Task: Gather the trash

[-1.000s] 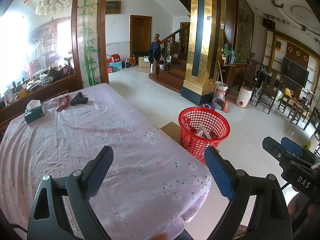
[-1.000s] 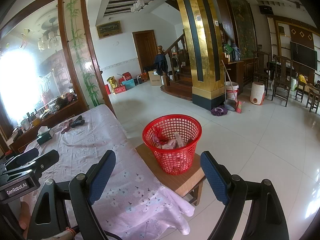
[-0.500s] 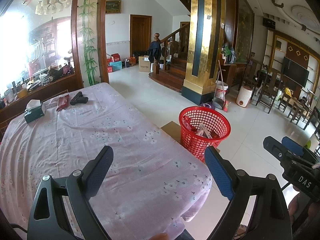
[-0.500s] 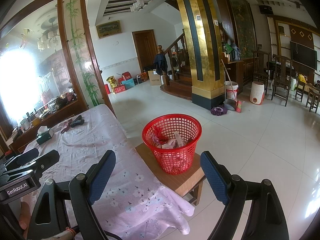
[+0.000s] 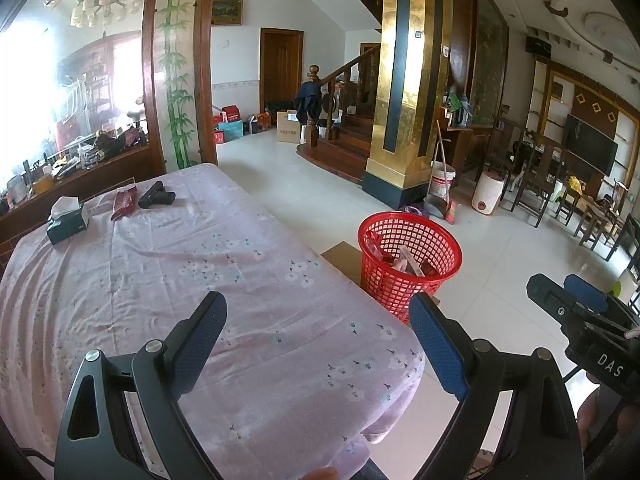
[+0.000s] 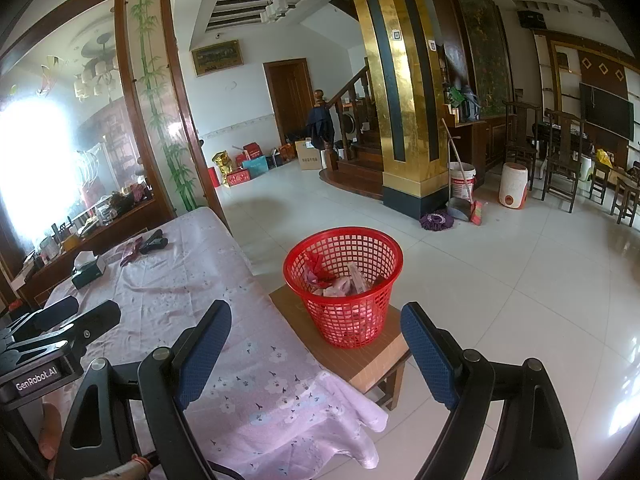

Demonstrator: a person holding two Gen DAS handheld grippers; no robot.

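Note:
A red mesh basket (image 5: 408, 256) (image 6: 344, 284) holding wrappers and crumpled paper stands on a low wooden stool (image 6: 372, 356) beside the table. The table wears a pink flowered cloth (image 5: 180, 272) (image 6: 192, 288). At its far end lie a dark red wrapper (image 5: 123, 201) (image 6: 130, 251) and a black object (image 5: 157, 197) (image 6: 154, 242). My left gripper (image 5: 316, 324) hangs open over the table's near end with nothing between its fingers. Held near the table corner and the stool, my right gripper (image 6: 316, 328) is open and empty too.
A dark tissue box (image 5: 67, 219) (image 6: 88, 268) sits at the table's far left. A gold pillar (image 5: 408, 92), stairs, a broom and bucket (image 6: 462, 180), a white stool (image 6: 513, 190) and wooden chairs (image 5: 536, 176) stand on the white tiled floor.

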